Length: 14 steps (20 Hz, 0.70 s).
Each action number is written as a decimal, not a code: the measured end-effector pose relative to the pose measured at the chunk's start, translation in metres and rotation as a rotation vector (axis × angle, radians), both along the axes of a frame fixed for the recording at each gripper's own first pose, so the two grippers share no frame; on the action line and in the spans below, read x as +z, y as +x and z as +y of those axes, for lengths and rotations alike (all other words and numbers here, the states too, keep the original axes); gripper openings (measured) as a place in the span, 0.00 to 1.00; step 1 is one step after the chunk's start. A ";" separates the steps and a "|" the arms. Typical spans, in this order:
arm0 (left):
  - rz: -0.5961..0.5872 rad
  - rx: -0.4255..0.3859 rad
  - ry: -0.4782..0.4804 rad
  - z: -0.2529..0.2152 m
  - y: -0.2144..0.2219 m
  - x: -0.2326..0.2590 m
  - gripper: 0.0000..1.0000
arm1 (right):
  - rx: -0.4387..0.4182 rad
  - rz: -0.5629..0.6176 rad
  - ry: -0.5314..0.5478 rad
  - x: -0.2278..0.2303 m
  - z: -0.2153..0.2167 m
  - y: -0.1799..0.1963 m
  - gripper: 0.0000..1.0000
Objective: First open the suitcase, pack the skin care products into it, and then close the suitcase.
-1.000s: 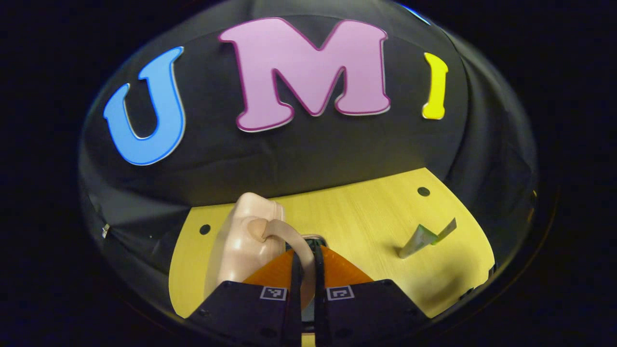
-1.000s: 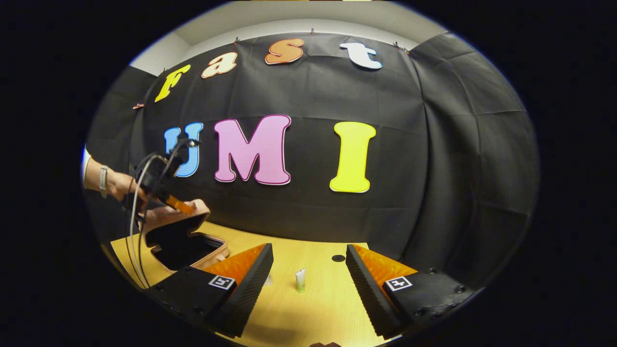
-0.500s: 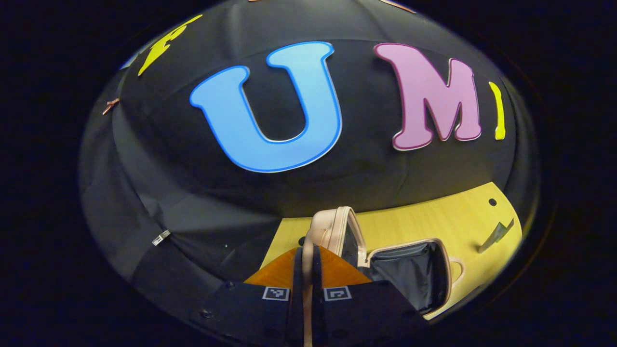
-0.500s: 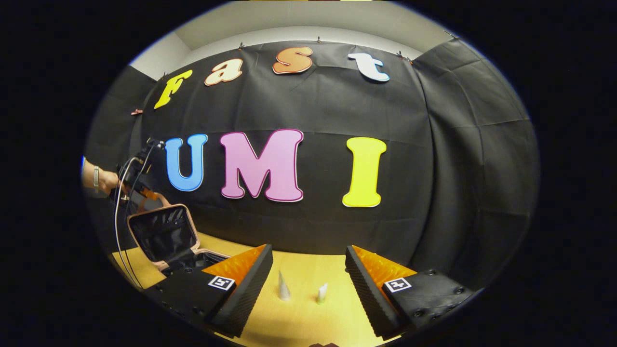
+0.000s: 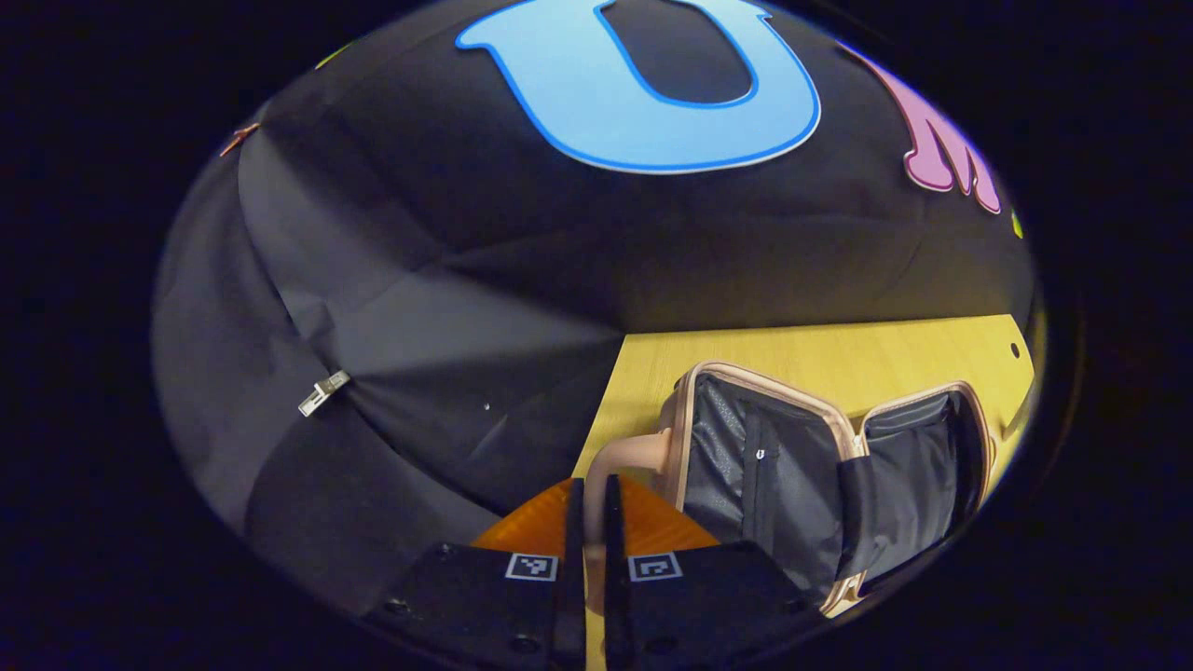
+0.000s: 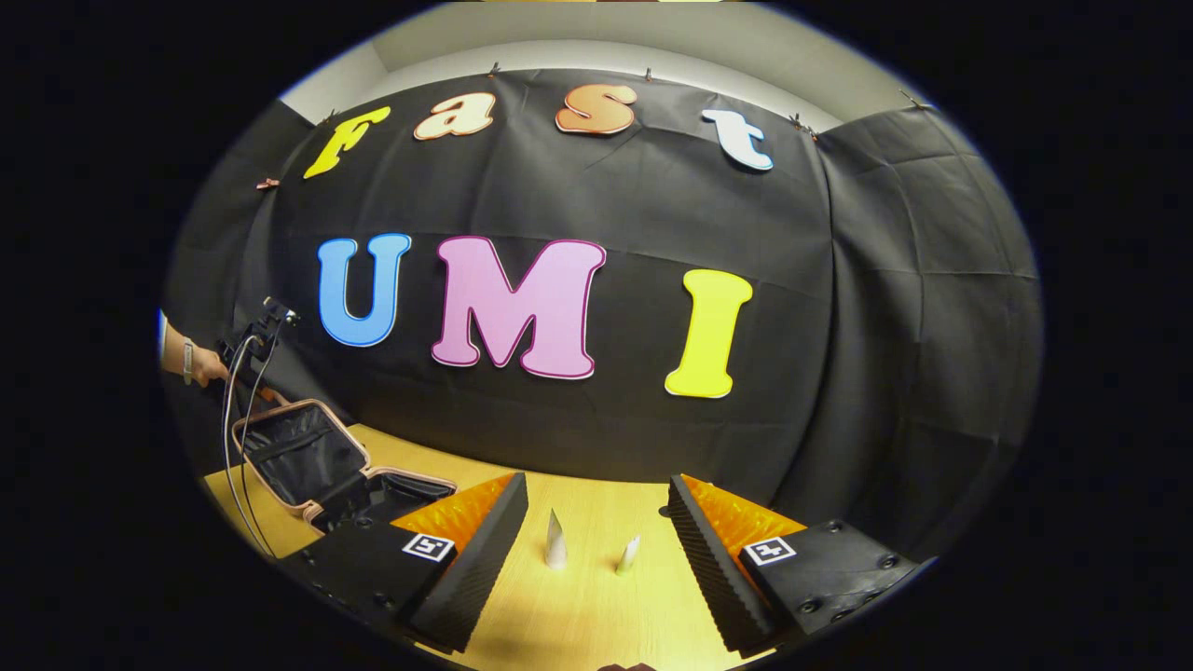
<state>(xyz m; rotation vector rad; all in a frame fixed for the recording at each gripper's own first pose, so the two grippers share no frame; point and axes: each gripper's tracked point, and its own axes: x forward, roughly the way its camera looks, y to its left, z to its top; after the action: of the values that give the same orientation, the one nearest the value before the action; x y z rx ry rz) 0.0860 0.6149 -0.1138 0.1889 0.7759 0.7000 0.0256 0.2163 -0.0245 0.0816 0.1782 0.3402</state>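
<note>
The suitcase (image 5: 820,466) lies open on the desk (image 5: 839,345), lower right of the left gripper view, its dark lining showing and its lid tilted back. The left claw (image 5: 594,494), bottom centre, is clamped on the pink handle (image 5: 623,458). In the right gripper view, two tubes (image 6: 555,542) stand at bottom centre between the fingers of the right claw (image 6: 596,522), which is spread wide, holding nothing

Colours on the table

The suitcase (image 5: 820,466) has a pale pink shell and handle, with a dark grey lining inside. The table (image 6: 596,606) is light yellow wood grain. One tube (image 6: 555,545) is white; the smaller tube (image 6: 626,556) is white with a greenish base.
</note>
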 end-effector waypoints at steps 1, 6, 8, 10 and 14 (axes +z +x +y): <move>0.038 0.013 -0.007 0.002 -0.005 -0.010 0.15 | -0.005 0.006 -0.006 0.001 0.002 -0.002 0.96; 0.042 -0.051 0.056 -0.012 0.010 -0.012 0.39 | -0.028 -0.003 -0.038 0.007 0.007 -0.008 0.96; -0.025 -0.126 0.037 -0.040 0.025 0.000 0.50 | -0.031 -0.001 -0.037 0.005 0.010 -0.009 0.96; -0.125 -0.233 -0.012 -0.094 0.047 0.021 0.57 | -0.028 0.000 -0.025 0.003 0.014 -0.008 0.96; -0.303 -0.524 -0.056 -0.237 0.077 0.060 0.84 | -0.022 -0.013 -0.015 0.004 0.012 -0.003 0.96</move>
<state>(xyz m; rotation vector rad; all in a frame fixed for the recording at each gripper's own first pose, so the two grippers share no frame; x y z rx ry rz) 0.1627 0.3775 -0.0541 0.2181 0.4250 0.2004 0.0230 0.2284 -0.0207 0.0663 0.1671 0.3170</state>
